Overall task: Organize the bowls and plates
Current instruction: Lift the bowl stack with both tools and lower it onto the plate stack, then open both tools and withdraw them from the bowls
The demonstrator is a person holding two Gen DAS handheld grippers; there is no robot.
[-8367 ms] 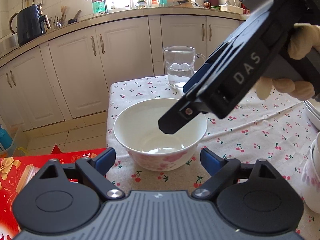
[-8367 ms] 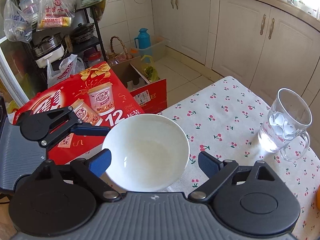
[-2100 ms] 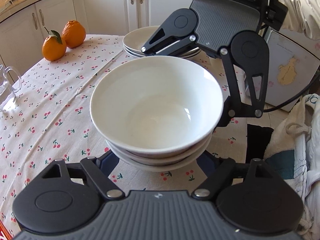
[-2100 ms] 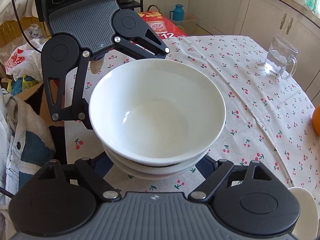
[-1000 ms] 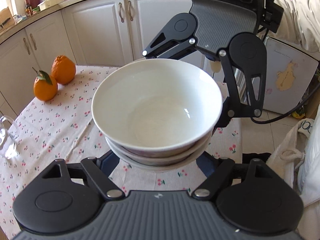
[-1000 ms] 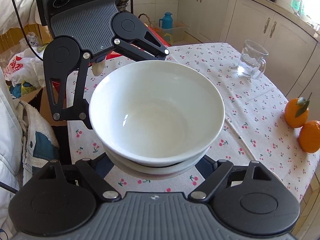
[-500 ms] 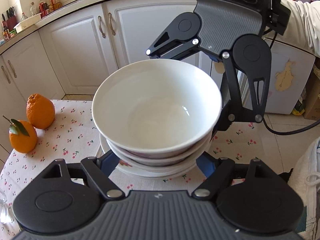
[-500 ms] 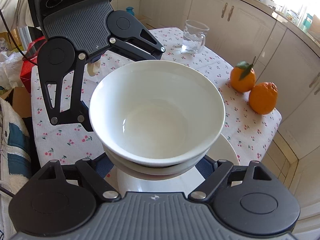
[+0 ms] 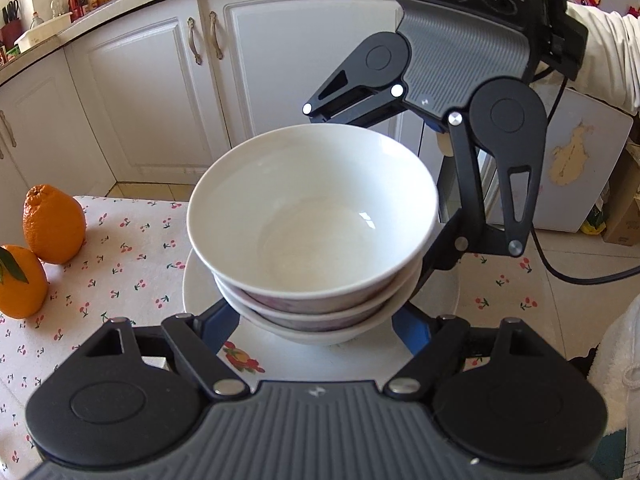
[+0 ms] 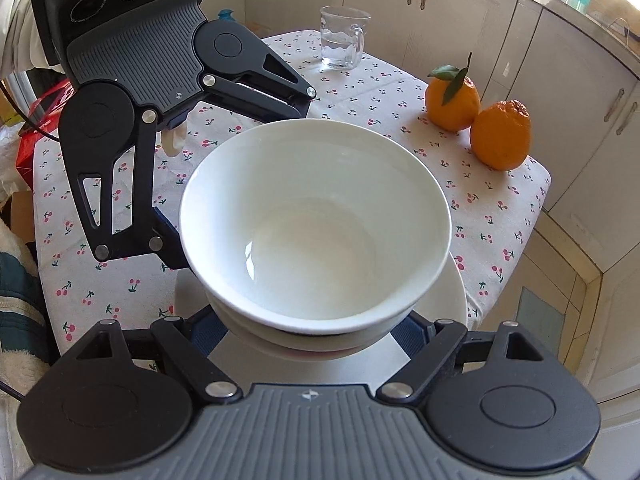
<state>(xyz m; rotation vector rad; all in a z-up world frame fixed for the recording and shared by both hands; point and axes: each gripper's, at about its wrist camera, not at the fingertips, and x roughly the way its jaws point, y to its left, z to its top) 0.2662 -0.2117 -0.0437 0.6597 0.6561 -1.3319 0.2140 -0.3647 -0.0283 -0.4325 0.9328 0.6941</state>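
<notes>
Three nested bowls now hang just above the plates, where a second ago they were out past the plates over bare cloth; I judge only the lowering is left. My left hand-held gripper and right hand-held gripper each cup the stack from opposite sides, fingers spread around its base. Bowls sit mouth-up, axis vertical. Oranges lie beyond the plates on the counter.

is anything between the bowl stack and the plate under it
Nothing visible: the bowl stack, held from both sides by the left tongs and right tongs, sits directly over the bare plate.
</notes>
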